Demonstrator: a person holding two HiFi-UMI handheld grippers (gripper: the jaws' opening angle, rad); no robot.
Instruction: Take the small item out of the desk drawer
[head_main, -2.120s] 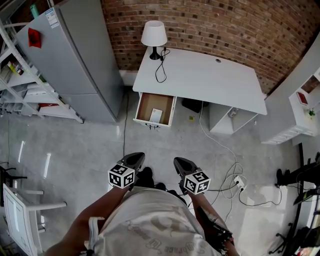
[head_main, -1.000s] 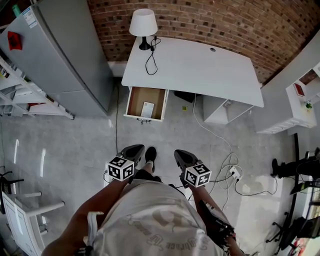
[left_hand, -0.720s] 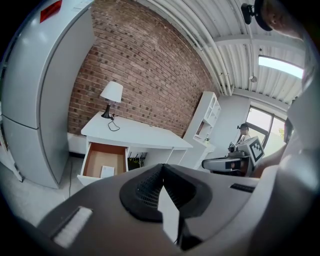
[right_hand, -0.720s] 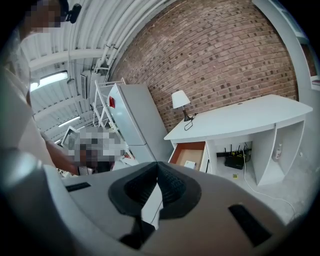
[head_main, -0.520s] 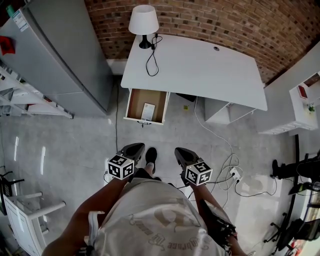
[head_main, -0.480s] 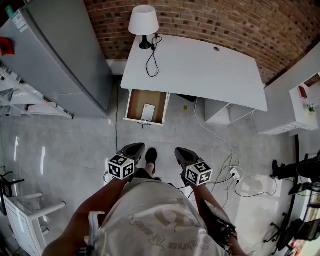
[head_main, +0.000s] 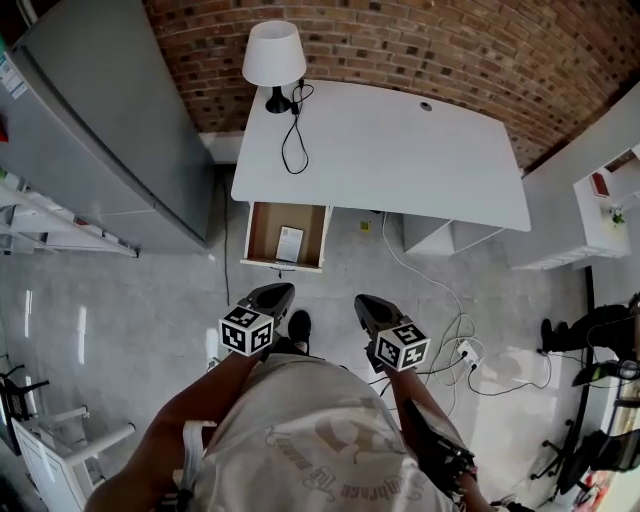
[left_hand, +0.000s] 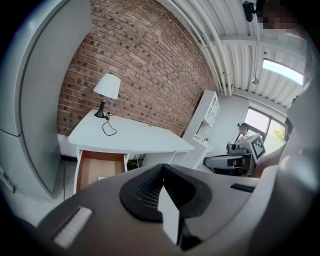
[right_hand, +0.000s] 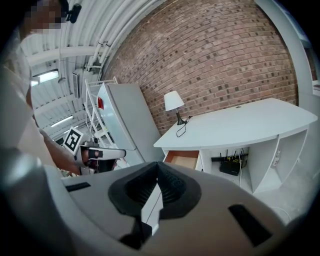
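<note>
Since the earlier frames the person has walked toward the desk, which now sits larger and nearer in the head view, and both grippers have been carried along in front of the body, well short of the furniture. The drawer under the desk's left end stands pulled out, and the small item lies flat on its brown floor, right of the middle and toward the front panel. The left gripper has its jaws pressed together on nothing, and the right gripper looks the same in its own view, pads meeting with nothing between them. The item reads as a thin white rectangle, perhaps a card or a small packet; what it is made of cannot be told from here. It will probably be very light and easy to bend or crease, and because it lies flush on the floor a pinch from above would likely slip off. The better hold seems to be one edge, lifted or slid up against the drawer wall, once the jaws have been parted.
</note>
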